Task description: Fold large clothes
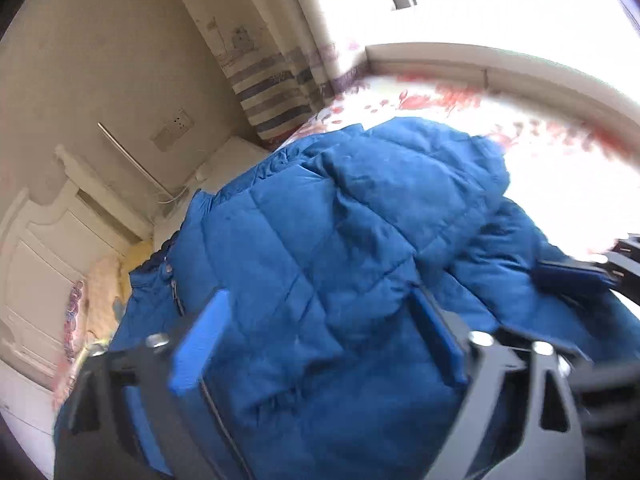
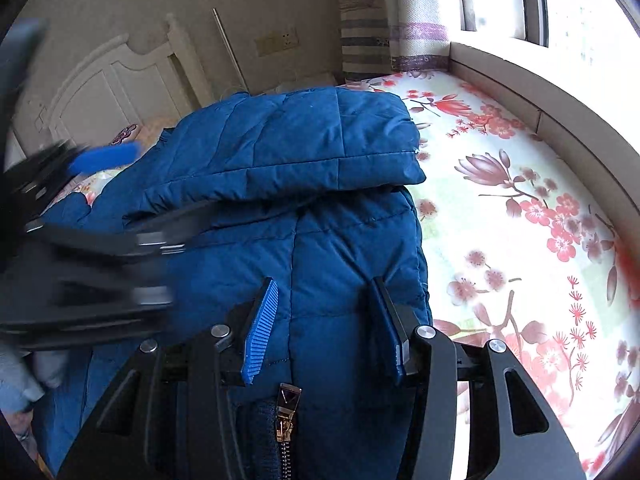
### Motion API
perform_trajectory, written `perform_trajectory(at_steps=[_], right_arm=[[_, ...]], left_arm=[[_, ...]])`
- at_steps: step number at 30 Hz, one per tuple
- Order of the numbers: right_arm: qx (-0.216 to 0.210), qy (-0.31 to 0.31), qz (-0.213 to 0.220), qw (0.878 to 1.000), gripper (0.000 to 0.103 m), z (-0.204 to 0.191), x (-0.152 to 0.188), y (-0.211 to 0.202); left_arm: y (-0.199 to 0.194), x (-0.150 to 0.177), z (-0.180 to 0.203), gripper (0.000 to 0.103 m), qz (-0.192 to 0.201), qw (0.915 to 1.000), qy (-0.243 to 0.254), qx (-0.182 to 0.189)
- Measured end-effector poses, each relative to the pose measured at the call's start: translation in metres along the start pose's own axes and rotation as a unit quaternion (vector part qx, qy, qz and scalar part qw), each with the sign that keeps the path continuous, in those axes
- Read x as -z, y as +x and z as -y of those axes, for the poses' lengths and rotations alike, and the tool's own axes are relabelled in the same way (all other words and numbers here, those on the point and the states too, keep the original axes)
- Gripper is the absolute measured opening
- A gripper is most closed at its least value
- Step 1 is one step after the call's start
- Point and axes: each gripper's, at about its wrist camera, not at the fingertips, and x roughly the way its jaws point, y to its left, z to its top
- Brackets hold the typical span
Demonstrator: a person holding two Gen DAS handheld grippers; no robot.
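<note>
A blue quilted puffer jacket (image 2: 320,148) lies on the bed with its upper part folded over the body. My right gripper (image 2: 324,280) straddles the jacket's near edge beside the zipper pull (image 2: 289,408). Its pads press the padded cloth from both sides. In the left wrist view my left gripper (image 1: 320,294) hovers low over the jacket (image 1: 320,208), blurred, its jaws apart. The inner face of its left pad (image 1: 200,344) is bare and cloth bulges in the gap. From the right wrist view that gripper's blue pad (image 2: 104,158) is free in the air at the left.
The jacket rests on a white sheet with red flowers (image 2: 520,208). A white headboard (image 2: 120,80) and a pillow stand at the far end, a striped curtain (image 2: 368,44) and a window ledge (image 2: 560,112) along the right. A grey sleeve (image 2: 20,384) shows low at the left.
</note>
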Motion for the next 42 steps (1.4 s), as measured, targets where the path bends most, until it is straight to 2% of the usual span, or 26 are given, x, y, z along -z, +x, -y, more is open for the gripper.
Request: perform_trajectory(at_steps=[1,3,4,5,6,8,10,11,13,14,15,16,17,18,19,20,22,24,26,29,32,33,36,37,40,42], right_arm=[[0.000,0.000,0.000,1.000,0.047,0.000,0.000,0.000],[0.001,0.000,0.000,1.000,0.047,-0.001,0.000,0.000],[0.000,0.000,0.000,1.000,0.047,-0.001,0.001,0.000],[-0.001,0.001,0.000,1.000,0.047,-0.001,0.001,0.000],[-0.001,0.002,0.000,1.000,0.047,-0.001,0.001,0.000],[-0.003,0.003,0.000,1.000,0.047,-0.001,0.000,0.000],[-0.003,0.003,0.001,1.000,0.047,0.000,0.000,0.001],[-0.003,0.003,0.001,1.000,0.048,0.000,0.000,0.001],[-0.003,0.002,0.001,1.000,0.048,0.001,0.001,0.001],[-0.003,0.002,0.001,1.000,0.048,0.001,0.001,0.001],[-0.003,0.002,0.001,1.000,0.048,0.001,0.001,0.001],[-0.003,0.002,0.001,1.000,0.048,0.001,0.001,0.001],[-0.002,0.002,0.000,1.000,0.048,0.000,0.001,0.001],[-0.002,0.002,0.000,1.000,0.048,0.000,0.000,0.001],[-0.002,0.002,0.000,1.000,0.048,0.000,0.000,0.001],[-0.001,0.001,0.000,1.000,0.048,0.000,0.000,0.001],[0.001,-0.001,-0.001,1.000,0.048,-0.001,0.000,0.002],[0.003,-0.002,-0.002,1.000,0.048,-0.001,0.000,0.002],[0.004,-0.003,-0.003,1.000,0.048,-0.001,-0.001,0.003],[0.004,-0.003,-0.003,1.000,0.048,-0.001,-0.001,0.003],[0.004,-0.003,-0.003,1.000,0.048,-0.001,-0.001,0.003],[0.004,-0.003,-0.003,1.000,0.048,-0.001,-0.001,0.003],[0.004,-0.003,-0.002,1.000,0.048,-0.001,-0.001,0.003],[0.004,-0.003,-0.002,1.000,0.048,-0.001,-0.001,0.003],[0.002,-0.002,-0.002,1.000,0.049,-0.001,-0.001,0.003],[0.001,-0.003,-0.002,1.000,0.050,0.000,-0.001,0.003]], left_arm=[[0.003,0.000,-0.003,0.023,-0.002,0.9993,-0.016,0.034],[-0.010,0.006,-0.022,0.016,0.029,0.9939,-0.081,0.070],[-0.020,0.011,-0.037,0.014,0.054,0.9872,-0.119,0.091],[-0.034,0.025,-0.066,0.013,0.082,0.9701,-0.194,0.120],[-0.040,0.039,-0.089,0.013,0.098,0.9516,-0.256,0.140],[-0.044,0.082,-0.142,0.013,0.119,0.8878,-0.398,0.198],[-0.031,0.154,-0.193,0.013,0.114,0.8023,-0.538,0.231],[-0.022,0.184,-0.209,0.013,0.100,0.7757,-0.577,0.234],[-0.005,0.234,-0.225,0.013,0.056,0.7470,-0.620,0.233],[-0.001,0.254,-0.228,0.013,0.036,0.7409,-0.631,0.228],[0.000,0.264,-0.228,0.019,0.027,0.7408,-0.634,0.221],[-0.003,0.276,-0.227,0.031,0.015,0.7481,-0.631,0.204],[-0.011,0.280,-0.225,0.032,0.012,0.7657,-0.614,0.192],[-0.020,0.275,-0.221,0.042,0.007,0.7908,-0.584,0.182],[-0.029,0.269,-0.218,0.061,0.006,0.8117,-0.559,0.170],[-0.046,0.256,-0.209,0.069,0.012,0.8499,-0.507,0.142],[-0.078,0.226,-0.179,0.077,0.039,0.9224,-0.377,0.075],[-0.097,0.205,-0.144,0.083,0.056,0.9652,-0.252,0.044],[-0.107,0.189,-0.098,0.083,0.073,0.9899,-0.121,0.007],[-0.095,0.179,-0.056,0.084,0.051,0.9986,-0.011,-0.010],[-0.055,0.173,-0.048,0.081,0.010,0.9993,0.033,-0.011],[-0.049,0.173,-0.049,0.076,0.014,0.9993,0.033,-0.004],[-0.047,0.164,-0.075,0.017,0.009,0.9978,-0.028,0.059],[-0.052,0.163,-0.081,0.013,0.014,0.9956,-0.049,0.079],[-0.077,0.161,-0.132,0.010,0.066,0.9732,-0.173,0.137],[-0.093,0.175,-0.190,0.010,0.109,0.9326,-0.297,0.173]])
